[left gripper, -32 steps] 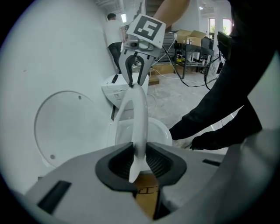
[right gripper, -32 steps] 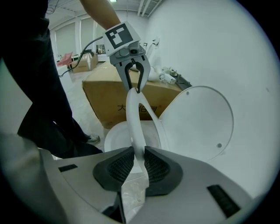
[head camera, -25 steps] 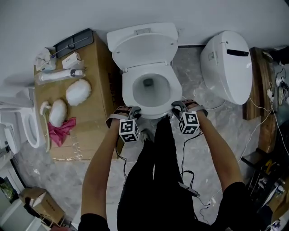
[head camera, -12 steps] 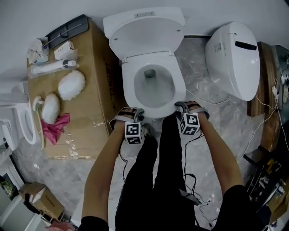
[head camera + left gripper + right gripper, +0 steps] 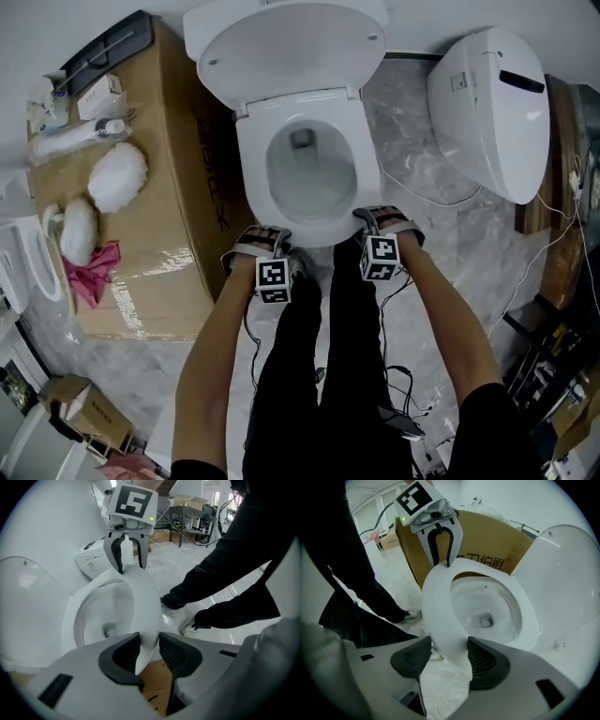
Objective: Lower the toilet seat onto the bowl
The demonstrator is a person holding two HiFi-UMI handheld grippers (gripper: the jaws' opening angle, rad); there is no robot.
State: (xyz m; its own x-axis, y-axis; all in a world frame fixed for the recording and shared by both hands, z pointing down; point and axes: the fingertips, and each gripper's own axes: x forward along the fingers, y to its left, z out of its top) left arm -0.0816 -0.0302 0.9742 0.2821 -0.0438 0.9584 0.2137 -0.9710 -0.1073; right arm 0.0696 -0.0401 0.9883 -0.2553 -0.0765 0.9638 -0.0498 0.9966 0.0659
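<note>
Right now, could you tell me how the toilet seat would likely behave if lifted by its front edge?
The toilet seat looks like a rigid moulded ring, so probably stiff. Its glossy surface may be slippery. Hinged at the back by the lid, it should pivot.

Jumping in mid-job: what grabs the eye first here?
The toilet at top centre: lid up, seat down. Left gripper and right gripper straddle the seat's front rim, one each side; their jaws have just been opening, rim between them. A second toilet, closed, sits at right.
</note>
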